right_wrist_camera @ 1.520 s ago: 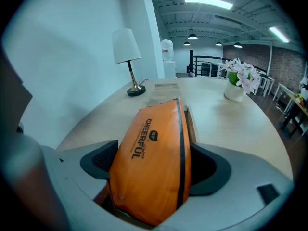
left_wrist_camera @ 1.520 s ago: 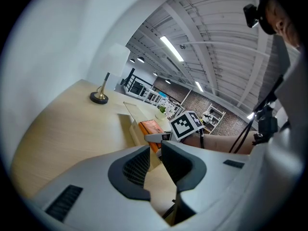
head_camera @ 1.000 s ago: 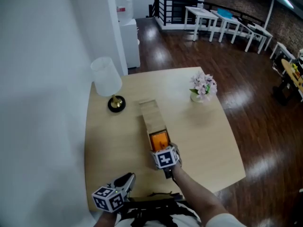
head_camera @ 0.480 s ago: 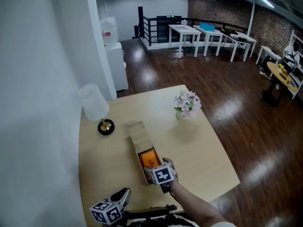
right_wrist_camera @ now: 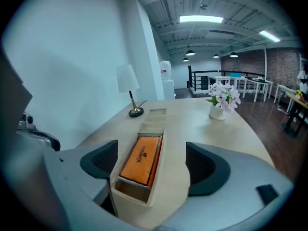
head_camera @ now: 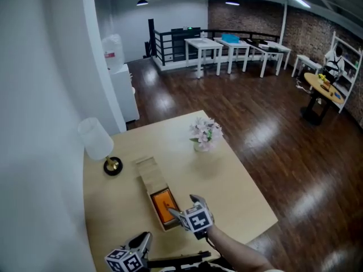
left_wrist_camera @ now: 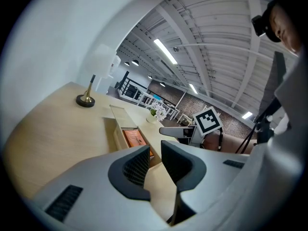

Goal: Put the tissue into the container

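Observation:
A long wooden container (head_camera: 148, 177) lies on the table with its lid slid toward the far end. An orange tissue pack (head_camera: 164, 204) rests flat inside the uncovered near half. My right gripper (head_camera: 184, 207) hovers at the container's near end, open. In the right gripper view its jaws stand wide on either side of the container (right_wrist_camera: 153, 124), and the tissue pack (right_wrist_camera: 141, 159) lies between them, untouched. My left gripper (head_camera: 143, 242) hangs at the table's near left edge, apart from the container (left_wrist_camera: 117, 121). Its jaws are shut to a thin slit with nothing in them.
A white-shaded lamp (head_camera: 95, 139) with a brass base (head_camera: 113, 166) stands at the table's far left by the wall. A small vase of pink flowers (head_camera: 204, 134) sits at the far right. The table edge (head_camera: 258, 205) drops to dark wood floor on the right.
The head view has lifted, so the table now sits lower and further left in the picture. My right gripper has drawn back slightly from the orange pack, which stays in the container.

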### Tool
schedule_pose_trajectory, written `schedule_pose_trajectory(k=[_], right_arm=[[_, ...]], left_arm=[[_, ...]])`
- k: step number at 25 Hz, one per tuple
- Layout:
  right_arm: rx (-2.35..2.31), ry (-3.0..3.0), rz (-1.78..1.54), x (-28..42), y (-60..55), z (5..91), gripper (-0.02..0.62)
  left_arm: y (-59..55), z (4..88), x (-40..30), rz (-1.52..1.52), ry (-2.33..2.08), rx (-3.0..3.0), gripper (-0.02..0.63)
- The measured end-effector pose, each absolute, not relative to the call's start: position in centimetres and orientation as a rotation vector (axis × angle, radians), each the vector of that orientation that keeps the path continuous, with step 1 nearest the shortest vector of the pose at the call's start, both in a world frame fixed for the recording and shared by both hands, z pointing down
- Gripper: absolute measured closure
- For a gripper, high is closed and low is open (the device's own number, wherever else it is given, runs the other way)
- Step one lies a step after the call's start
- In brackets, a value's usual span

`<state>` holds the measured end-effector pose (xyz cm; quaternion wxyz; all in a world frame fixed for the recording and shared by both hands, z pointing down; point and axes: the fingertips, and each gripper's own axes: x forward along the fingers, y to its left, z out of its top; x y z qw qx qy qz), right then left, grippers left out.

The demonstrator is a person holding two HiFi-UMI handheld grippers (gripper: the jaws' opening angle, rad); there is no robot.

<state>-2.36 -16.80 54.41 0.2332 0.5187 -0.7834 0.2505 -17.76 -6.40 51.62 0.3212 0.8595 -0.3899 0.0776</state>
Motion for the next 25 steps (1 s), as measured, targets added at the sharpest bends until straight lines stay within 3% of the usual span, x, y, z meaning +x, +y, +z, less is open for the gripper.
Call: schedule_pose_trajectory(k=[25], right_arm=[[1.575,-2.208,0.711,12.3,-13.9,48.8,0.142]], left_arm=[[-6.1,47.4,-8.2,0.145,-0.983,2.303,0.534]])
